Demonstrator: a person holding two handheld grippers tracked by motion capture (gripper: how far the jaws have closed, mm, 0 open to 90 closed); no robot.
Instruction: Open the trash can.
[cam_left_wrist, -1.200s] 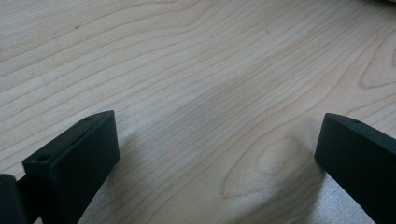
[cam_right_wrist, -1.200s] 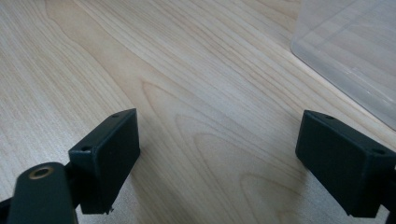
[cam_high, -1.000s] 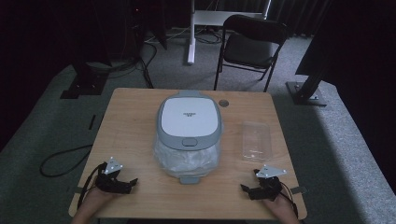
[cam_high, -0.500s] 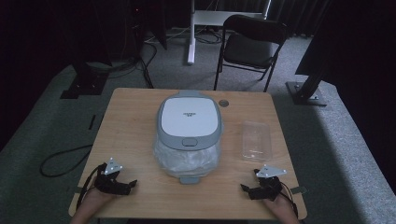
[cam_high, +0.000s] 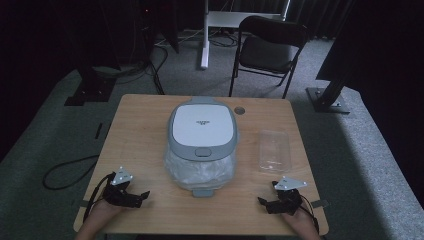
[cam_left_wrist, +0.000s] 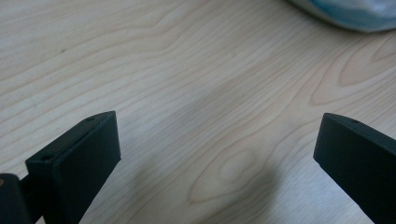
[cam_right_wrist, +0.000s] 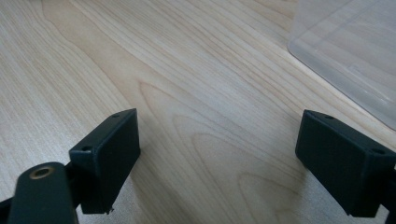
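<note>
Clear plastic tray (cam_high: 274, 151) lies flat on the right part of the wooden tabletop (cam_high: 140, 135), just ahead of the right tongs (cam_high: 267, 203) and apart from them; in the right gripper view its corner (cam_right_wrist: 348, 60) sits at upper right, beyond the jaws, touching neither. Right tongs rest low over the near right edge of the tabletop, jaws spread wide with bare wood between them, pointing inward toward the middle. Left tongs (cam_high: 141, 196) sit near the front left edge, held in a hand (cam_high: 100, 212), jaws also spread wide and holding nothing, with bare wood grain (cam_left_wrist: 215, 116) between them. Grey-and-white lidded appliance (cam_high: 202, 127) stands at the centre of the tabletop, lid closed, with a crinkled clear plastic bag (cam_high: 200, 170) bunched against its near side. A bit of that bag and the pale rim shows at the top right of the left gripper view (cam_left_wrist: 345, 11). Small round hole (cam_high: 240, 110) sits in the tabletop behind the appliance to its right. Black folding chair (cam_high: 267, 52) stands on the grey carpet beyond the tabletop. Dark cable (cam_high: 65, 172) loops on the floor at left.
</note>
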